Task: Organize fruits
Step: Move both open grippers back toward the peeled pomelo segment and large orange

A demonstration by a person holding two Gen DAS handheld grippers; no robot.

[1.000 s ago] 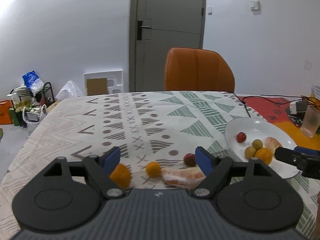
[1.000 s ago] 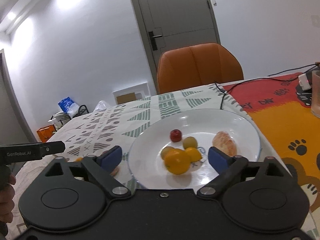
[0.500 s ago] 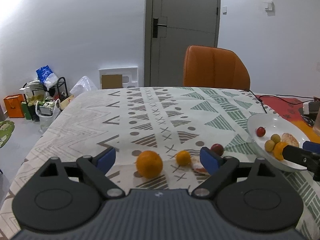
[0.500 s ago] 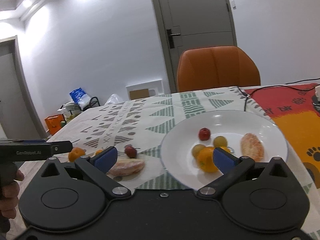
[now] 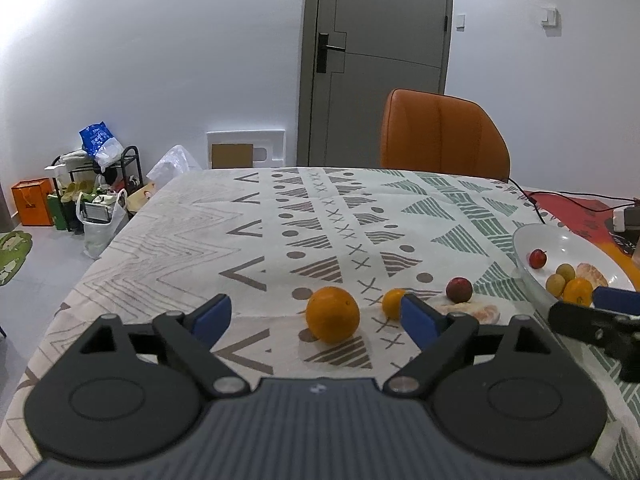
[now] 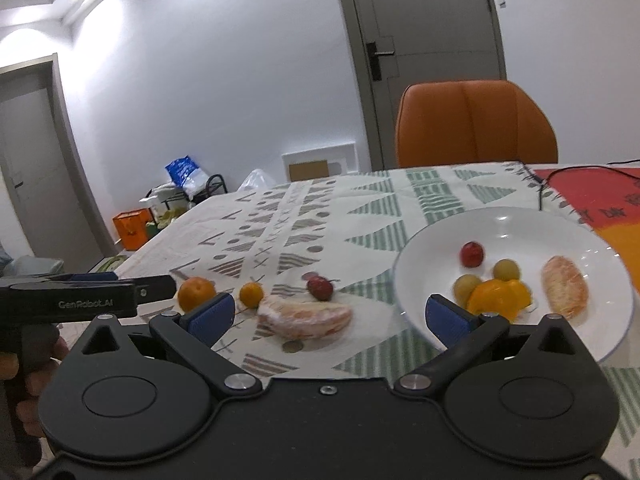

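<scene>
Already on the white plate (image 6: 516, 220) lie a red fruit (image 6: 471, 254), two green ones (image 6: 506, 269), an orange (image 6: 498, 296) and a peeled segment (image 6: 565, 286). Just beside the plate, on the patterned tablecloth (image 5: 280, 220), sit another peeled piece (image 6: 304, 318), a red fruit (image 5: 459, 289), a small orange (image 5: 393, 303) and a big orange (image 5: 332, 314). Beyond the plate stand an orange chair (image 5: 442, 136) and a grey door (image 5: 376, 60). Each claw gapes empty: the left gripper (image 5: 316, 316) has just widened, touching nothing, and the right gripper (image 6: 328, 314) is spread apart over the peeled piece.
</scene>
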